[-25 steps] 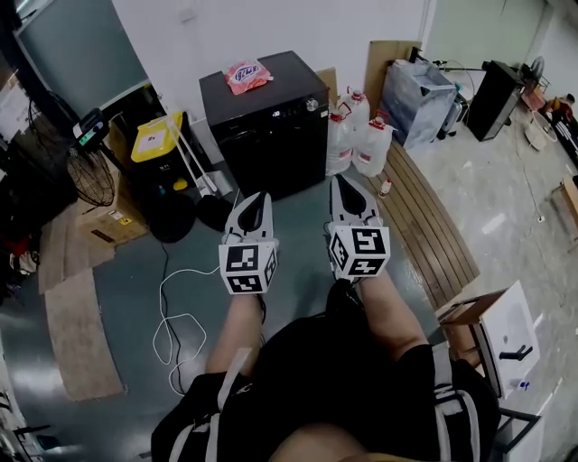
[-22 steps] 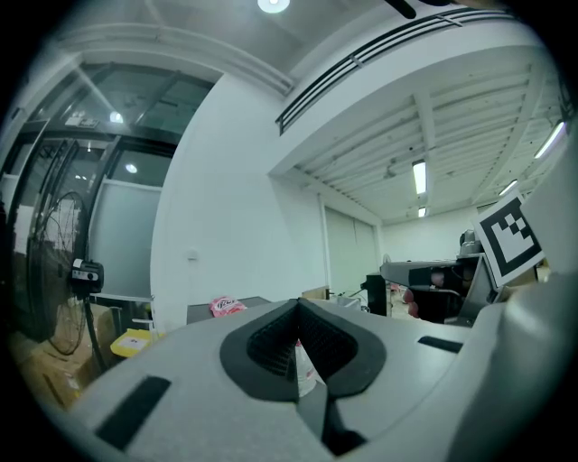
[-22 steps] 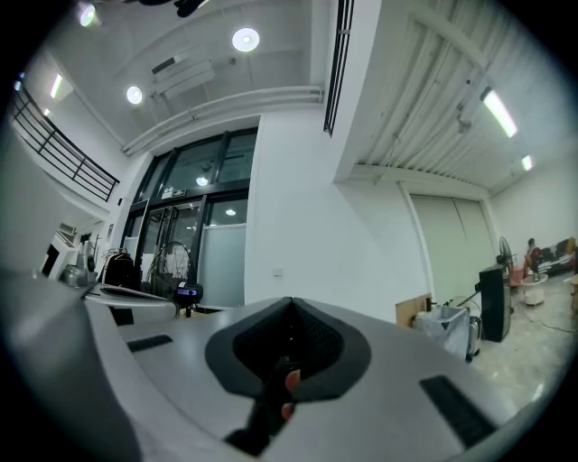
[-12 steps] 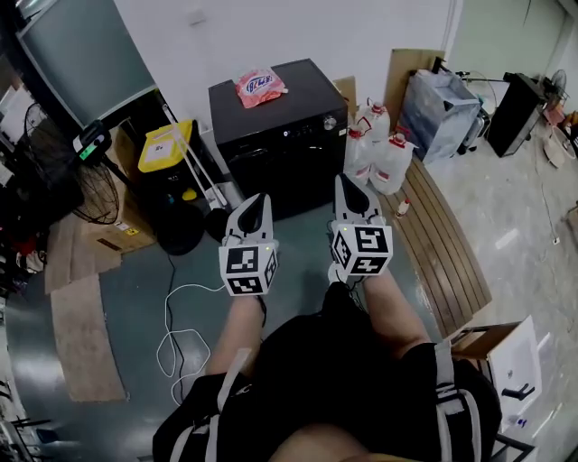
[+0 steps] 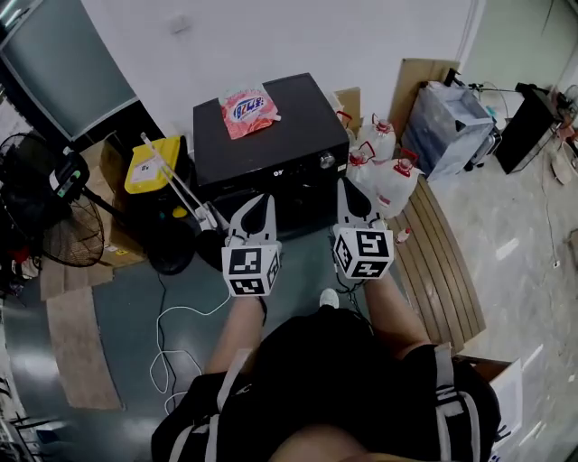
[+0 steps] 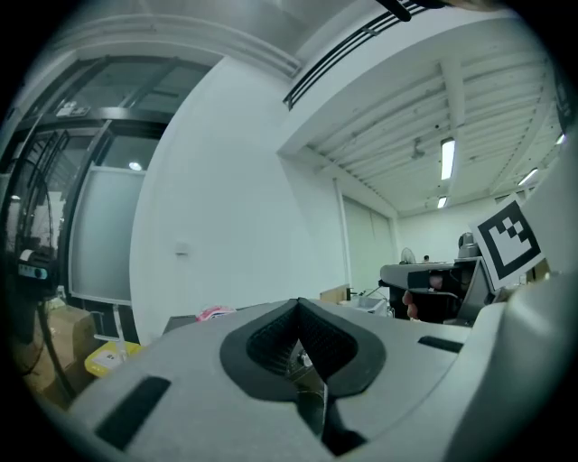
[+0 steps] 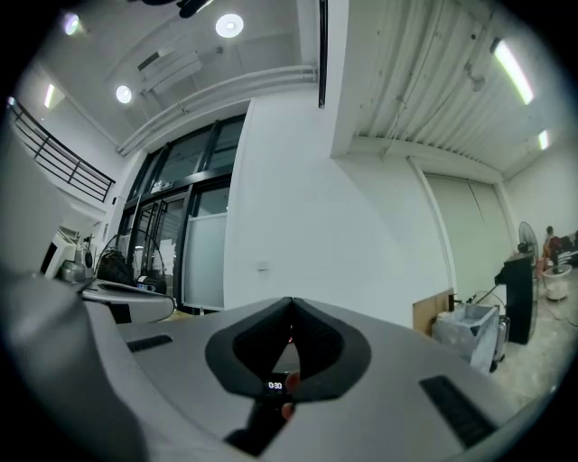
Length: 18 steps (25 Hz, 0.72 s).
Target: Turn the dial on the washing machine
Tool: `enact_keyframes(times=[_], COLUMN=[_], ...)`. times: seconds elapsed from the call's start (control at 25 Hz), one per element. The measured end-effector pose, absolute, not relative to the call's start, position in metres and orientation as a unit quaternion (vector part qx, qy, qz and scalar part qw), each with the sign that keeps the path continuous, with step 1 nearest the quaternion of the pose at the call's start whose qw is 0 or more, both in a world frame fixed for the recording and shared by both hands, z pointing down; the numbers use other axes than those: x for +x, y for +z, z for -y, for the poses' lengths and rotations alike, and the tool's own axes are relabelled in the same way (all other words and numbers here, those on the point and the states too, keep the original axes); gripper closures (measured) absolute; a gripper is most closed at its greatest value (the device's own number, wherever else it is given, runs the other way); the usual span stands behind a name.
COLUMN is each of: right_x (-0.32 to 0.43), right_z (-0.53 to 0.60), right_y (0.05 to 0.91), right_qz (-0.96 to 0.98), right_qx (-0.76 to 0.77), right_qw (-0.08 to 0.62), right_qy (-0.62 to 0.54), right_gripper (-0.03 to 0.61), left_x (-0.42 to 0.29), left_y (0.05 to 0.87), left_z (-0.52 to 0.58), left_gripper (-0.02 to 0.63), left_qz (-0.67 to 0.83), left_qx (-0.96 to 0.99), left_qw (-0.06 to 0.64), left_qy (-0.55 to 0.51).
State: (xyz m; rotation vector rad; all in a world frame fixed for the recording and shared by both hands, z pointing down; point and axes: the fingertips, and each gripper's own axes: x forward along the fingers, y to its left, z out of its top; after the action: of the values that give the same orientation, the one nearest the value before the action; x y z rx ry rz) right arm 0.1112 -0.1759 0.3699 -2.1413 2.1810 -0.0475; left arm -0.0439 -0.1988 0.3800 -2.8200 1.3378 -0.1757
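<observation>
The lower front of the washing machine is covered in the head view by the left gripper and the right gripper. The dial is too small there to read its setting or markings. Print on the pink packet is illegible. In both gripper views the gripper body blocks the machine; only a sliver shows below the closed fingers. The fan is cut off by the left edge.

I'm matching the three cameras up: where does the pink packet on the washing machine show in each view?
Head view: pink packet, upper middle, on top of the washing machine.
Left gripper view: pink packet, low, left of centre.
Right gripper view: not in it.
Shared landmark: the small wall plate.
</observation>
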Motion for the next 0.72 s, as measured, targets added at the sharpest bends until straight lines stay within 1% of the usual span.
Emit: enact_keyframes(times=[0.12,0.24,0.72], right_x=[0.132,0.141,0.149], right_z=[0.218,0.25,0.307], right_y=[0.369,0.372,0.424], right_qz=[-0.719,-0.725,-0.716], right_qx=[-0.693,-0.688,-0.696], right_qw=[0.037,0.024,-0.018], right_qy=[-0.018,-0.015,-0.049], right_gripper=[0.569,0.569,0.569], left_x=[-0.018,-0.008,-0.002], left_y=[0.385,0.39,0.411], left_z=[0.24,0.27,0.321], left_gripper=[0.618,0.618,0.618], left_qz=[-0.424,-0.429,-0.41], left_qx=[-0.903,-0.901,-0.907], left_qw=[0.007,-0.002,-0.021], left_qy=[-0.065,-0.066,-0.092])
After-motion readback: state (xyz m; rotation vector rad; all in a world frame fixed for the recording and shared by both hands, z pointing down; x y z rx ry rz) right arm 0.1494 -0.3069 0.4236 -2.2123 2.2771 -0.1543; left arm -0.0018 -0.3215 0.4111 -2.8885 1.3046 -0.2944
